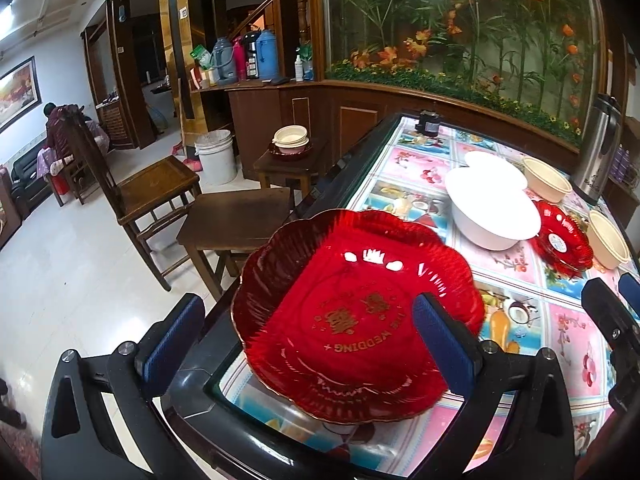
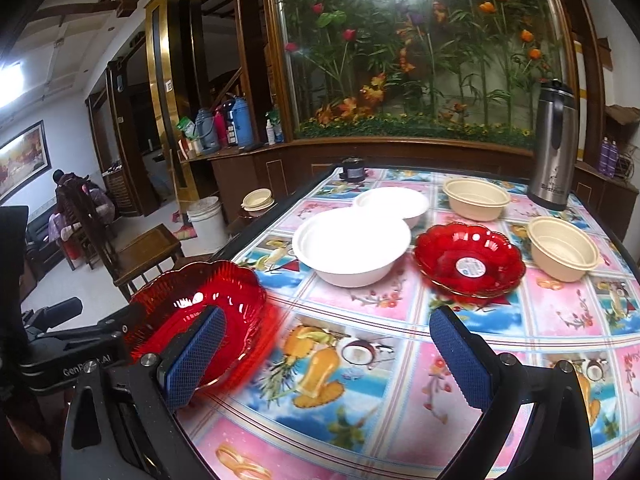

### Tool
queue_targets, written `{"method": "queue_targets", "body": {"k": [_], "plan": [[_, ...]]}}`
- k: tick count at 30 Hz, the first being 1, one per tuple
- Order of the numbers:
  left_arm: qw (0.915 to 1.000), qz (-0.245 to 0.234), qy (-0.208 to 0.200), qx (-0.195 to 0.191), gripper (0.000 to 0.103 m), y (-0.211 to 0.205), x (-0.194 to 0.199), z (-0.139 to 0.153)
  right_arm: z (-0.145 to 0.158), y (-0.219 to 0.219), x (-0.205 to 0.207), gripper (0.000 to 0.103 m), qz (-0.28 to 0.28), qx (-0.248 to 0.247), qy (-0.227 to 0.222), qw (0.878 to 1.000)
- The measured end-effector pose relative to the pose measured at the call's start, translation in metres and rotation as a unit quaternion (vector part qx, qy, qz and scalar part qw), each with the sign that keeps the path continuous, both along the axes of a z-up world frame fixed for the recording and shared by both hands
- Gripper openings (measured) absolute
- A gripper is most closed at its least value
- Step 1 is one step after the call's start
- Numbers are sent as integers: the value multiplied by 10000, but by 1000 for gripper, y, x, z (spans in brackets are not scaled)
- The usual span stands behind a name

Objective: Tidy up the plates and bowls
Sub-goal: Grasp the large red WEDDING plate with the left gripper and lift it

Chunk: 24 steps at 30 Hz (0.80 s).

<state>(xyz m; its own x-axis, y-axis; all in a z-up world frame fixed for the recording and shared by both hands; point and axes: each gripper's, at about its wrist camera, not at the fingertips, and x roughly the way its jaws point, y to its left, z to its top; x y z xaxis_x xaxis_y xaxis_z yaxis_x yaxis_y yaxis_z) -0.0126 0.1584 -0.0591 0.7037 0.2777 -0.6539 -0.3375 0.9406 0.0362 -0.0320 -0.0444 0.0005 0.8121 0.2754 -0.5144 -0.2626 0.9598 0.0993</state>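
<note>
On the fruit-patterned tabletop point(image 2: 360, 360), two white bowls point(image 2: 352, 252), two cream bowls point(image 2: 562, 248) and a smaller red scalloped dish point(image 2: 469, 264) crowd the far half. The left gripper point(image 1: 308, 332), spread wide, straddles the red scalloped plastic plate point(image 1: 352, 320) at the near left edge, seemingly unpinched. The right gripper point(image 2: 332, 356) gapes empty beside it.

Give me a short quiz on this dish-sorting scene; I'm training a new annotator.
1. True or false: the smaller red plate has a white sticker in its middle.
2. How many cream bowls stand on the table? A one, B two, C four.
3. Fill in: the left hand-held gripper and the right hand-held gripper both have their jaws ___.
Key: 1 true; 2 B; 3 open.
</note>
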Motion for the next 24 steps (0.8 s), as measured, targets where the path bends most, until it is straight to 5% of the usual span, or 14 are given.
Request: {"method": "queue_targets", "body": {"k": [24], "plan": [[9978, 400, 514, -132, 103, 37, 18, -31, -27, 38, 36, 102, 393, 197, 703, 9966]]}}
